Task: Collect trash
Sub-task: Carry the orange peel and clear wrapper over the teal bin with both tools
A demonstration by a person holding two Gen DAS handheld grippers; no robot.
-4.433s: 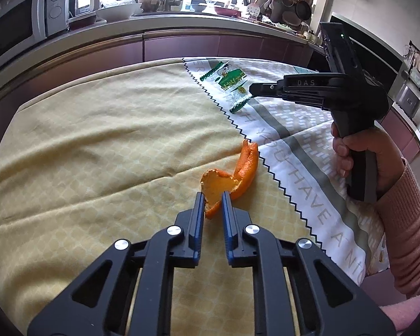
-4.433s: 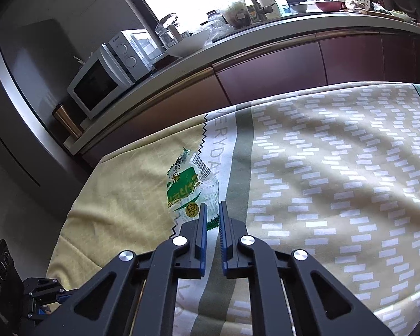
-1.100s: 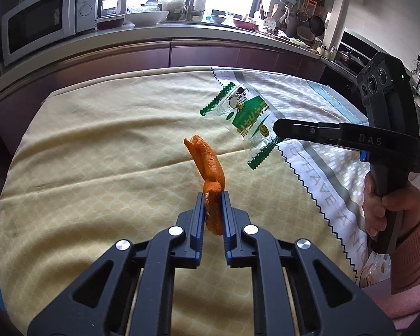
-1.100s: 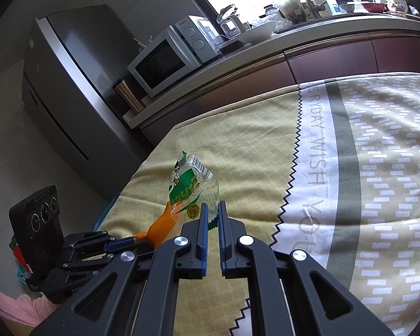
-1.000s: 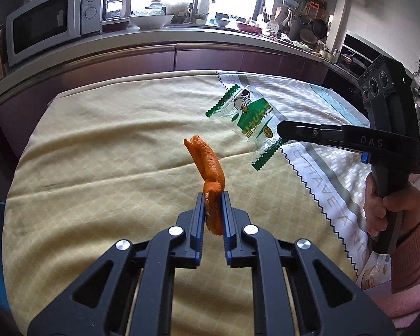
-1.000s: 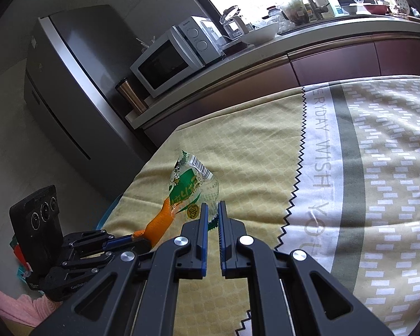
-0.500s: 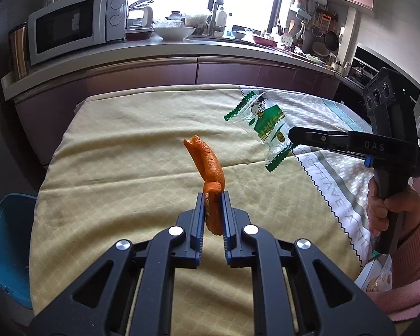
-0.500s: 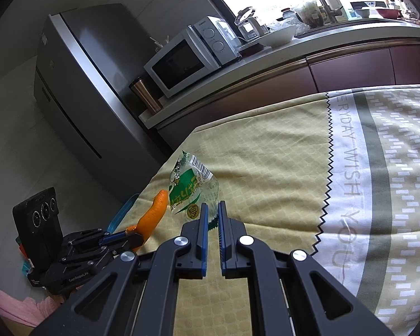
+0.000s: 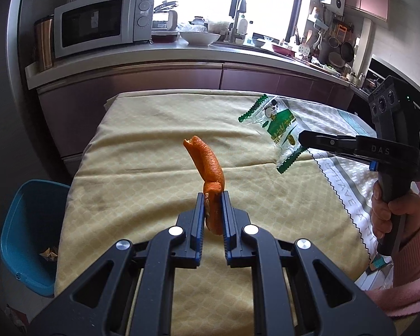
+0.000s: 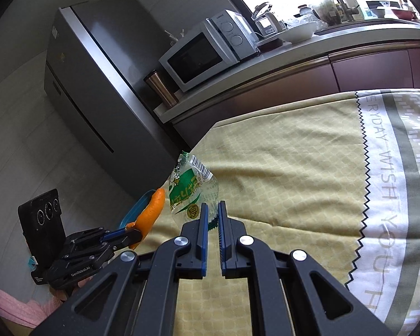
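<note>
**peel_picker:** So the left gripper [image 9: 211, 210] was clamped almost closed on the bottom end of the orange peel [image 9: 207, 162], with the rest of the peel sticking up past the fingertips. Pinching one end like that makes sense to me: it hung clear of the tablecloth [image 9: 154, 145] and nothing dragged.

**binwatch:** Same idea on the other side. The right gripper [image 10: 212, 218] was squeezed nearly shut on the lower corner of the clear-and-green wrapper [image 10: 189, 190], which flopped up and to the left of the fingertips. In the left wrist view you could see that wrapper [image 9: 277, 123] dangling off the tips at the right of the frame, in the air above the table.

**peel_picker:** And the blue bin [image 9: 28, 229] sat at the lower left of that view, on the floor just beside the table's left edge, with some scraps in it. I'd guess that's where both pieces were headed.

**binwatch:** Probably. Room looked fine: nothing else lay on the cloth between the grippers and that edge. The only tight bit I'd flag is the two grippers being close together in the right wrist view, lower left, so crossing over one small bin could get crowded. The fridge [image 10: 98, 89] stood well behind it.
</note>
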